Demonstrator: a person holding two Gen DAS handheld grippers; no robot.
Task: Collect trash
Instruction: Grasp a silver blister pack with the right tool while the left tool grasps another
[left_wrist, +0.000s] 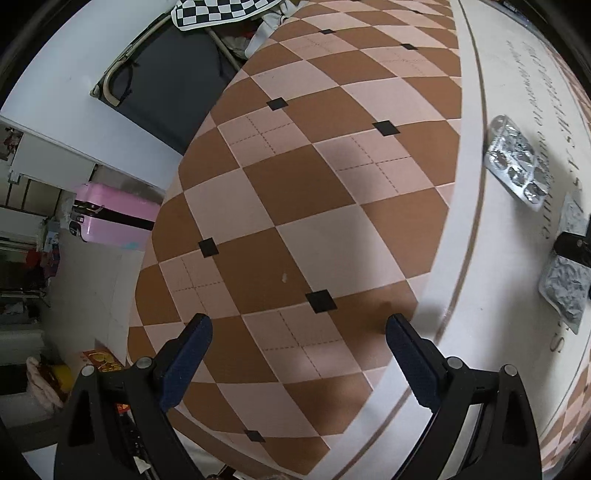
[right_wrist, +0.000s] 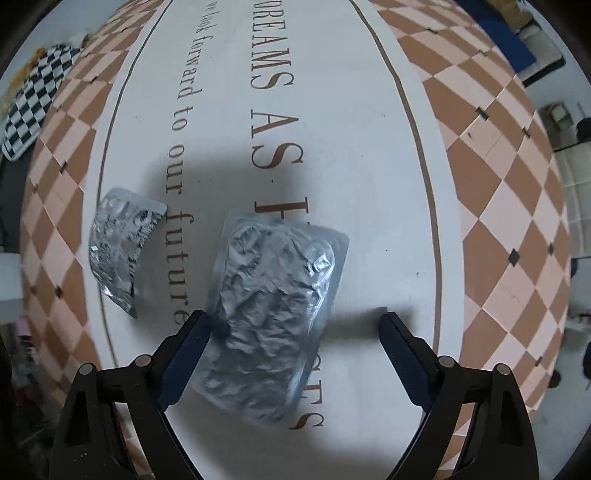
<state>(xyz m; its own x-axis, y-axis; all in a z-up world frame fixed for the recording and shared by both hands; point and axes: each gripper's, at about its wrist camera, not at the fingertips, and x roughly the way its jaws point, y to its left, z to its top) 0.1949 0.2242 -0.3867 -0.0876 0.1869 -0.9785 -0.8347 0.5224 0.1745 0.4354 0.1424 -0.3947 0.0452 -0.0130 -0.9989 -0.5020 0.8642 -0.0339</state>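
Note:
A large crumpled silver blister pack (right_wrist: 273, 314) lies on the white lettered centre of the table (right_wrist: 369, 221). My right gripper (right_wrist: 293, 343) is open just above it, its left finger (right_wrist: 188, 350) beside the pack's left edge and the pack lying between the fingers. A smaller silver blister pack (right_wrist: 118, 251) lies to the left. In the left wrist view both packs show at the far right, the smaller (left_wrist: 515, 162) and the larger (left_wrist: 567, 284), with the right gripper's black tip over the larger. My left gripper (left_wrist: 299, 354) is open and empty over the checkered cloth.
The brown and pink checkered tablecloth (left_wrist: 295, 221) covers the round table. A pink suitcase (left_wrist: 110, 218) stands on the floor to the left. A black and white checkered cloth (right_wrist: 33, 103) lies at the table's far left edge.

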